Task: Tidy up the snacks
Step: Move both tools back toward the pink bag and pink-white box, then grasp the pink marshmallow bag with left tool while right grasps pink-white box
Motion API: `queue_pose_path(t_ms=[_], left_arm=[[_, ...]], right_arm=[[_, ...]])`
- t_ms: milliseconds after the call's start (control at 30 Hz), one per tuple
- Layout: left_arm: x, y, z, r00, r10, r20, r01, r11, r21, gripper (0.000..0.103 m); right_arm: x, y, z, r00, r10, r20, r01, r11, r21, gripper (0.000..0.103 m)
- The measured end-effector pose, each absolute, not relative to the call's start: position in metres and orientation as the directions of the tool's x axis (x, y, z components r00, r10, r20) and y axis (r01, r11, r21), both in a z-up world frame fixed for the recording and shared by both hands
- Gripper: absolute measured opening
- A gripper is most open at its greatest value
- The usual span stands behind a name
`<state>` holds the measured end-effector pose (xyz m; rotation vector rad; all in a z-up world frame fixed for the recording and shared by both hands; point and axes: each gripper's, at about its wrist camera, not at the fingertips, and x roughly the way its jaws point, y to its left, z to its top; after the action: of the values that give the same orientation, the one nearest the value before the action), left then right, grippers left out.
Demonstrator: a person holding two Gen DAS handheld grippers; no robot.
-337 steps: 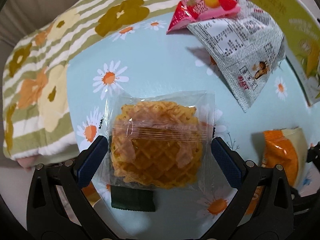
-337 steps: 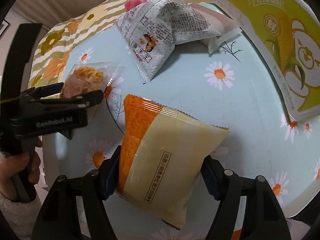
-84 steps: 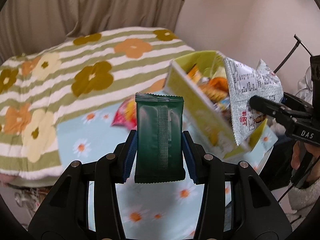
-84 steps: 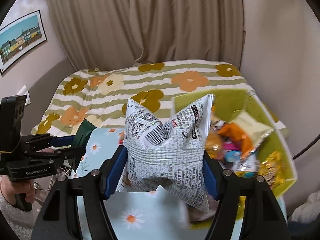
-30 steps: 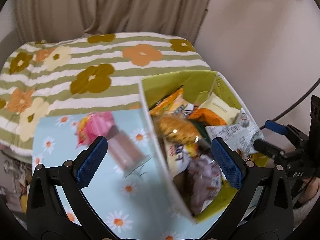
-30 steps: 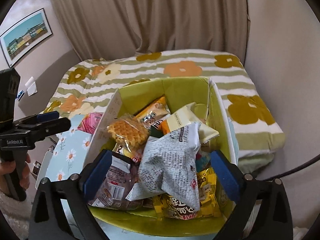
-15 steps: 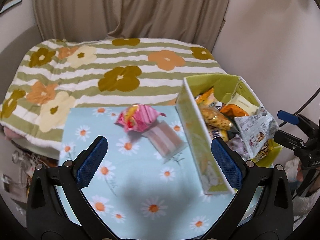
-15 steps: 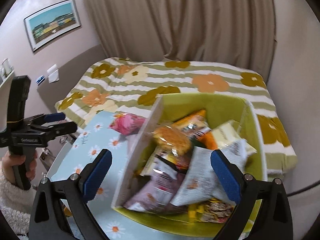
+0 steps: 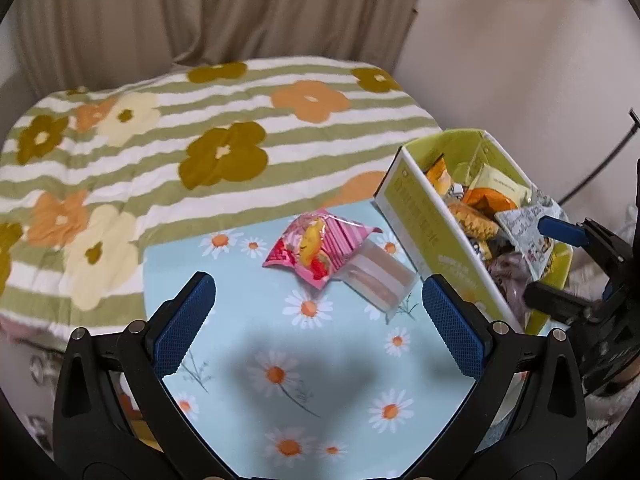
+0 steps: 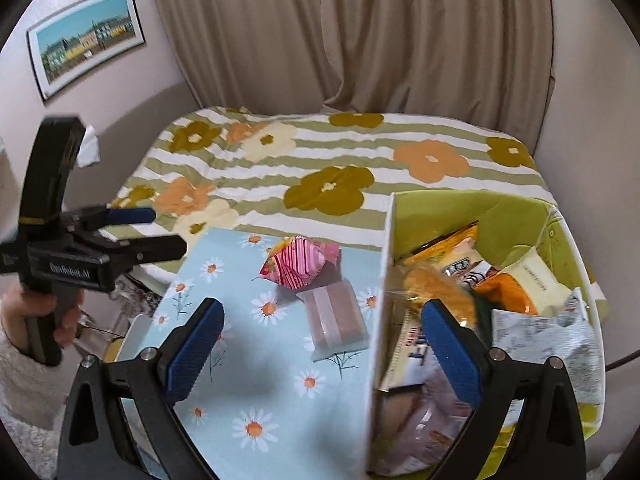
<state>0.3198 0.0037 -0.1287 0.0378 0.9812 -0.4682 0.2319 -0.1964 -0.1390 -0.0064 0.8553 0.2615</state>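
Observation:
A pink snack bag [image 9: 316, 250] [image 10: 298, 264] and a clear-wrapped brown bar [image 9: 378, 280] [image 10: 336, 318] lie side by side on the daisy-print table [image 9: 280, 360] [image 10: 248, 380]. A yellow-green box [image 9: 428, 224] [image 10: 380, 320] full of snack packets stands at the table's right. My left gripper [image 9: 318, 320] is open and empty, held above the table in front of the two snacks. My right gripper [image 10: 320, 344] is open and empty, straddling the box's near wall. The right gripper also shows at the right edge of the left wrist view [image 9: 560, 264], and the left gripper at the left of the right wrist view [image 10: 148, 228].
A bed with a striped flower blanket [image 9: 200, 140] [image 10: 340, 168] lies behind the table. Curtains [image 10: 360, 40] and a framed picture [image 10: 86, 38] are on the walls. A white and grey packet [image 10: 548, 344] tops the box's contents.
Both grippers have drawn back from the box, empty and open. The left view has swung left onto the table; the pink bag and bar lie where they were.

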Motion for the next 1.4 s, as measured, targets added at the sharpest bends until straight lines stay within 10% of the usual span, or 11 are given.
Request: queue_pose_path(t_ms=[1067, 1400], left_arm=[[0.472, -0.071, -0.296, -0.045, -0.531, -0.846, 0.697, 0.590, -0.407, 0.102], [0.469, -0.064, -0.298, -0.043, -0.556, -0.830, 0.717, 0.561, -0.413, 0.081]], right_arm=[[0.320, -0.110, -0.290, 0.460, -0.113, -0.881, -0.162, 0.965, -0.208, 0.098], [0.339, -0.114, -0.313, 0.424, -0.123, -0.897, -0.197, 0.954, -0.224, 0.098]])
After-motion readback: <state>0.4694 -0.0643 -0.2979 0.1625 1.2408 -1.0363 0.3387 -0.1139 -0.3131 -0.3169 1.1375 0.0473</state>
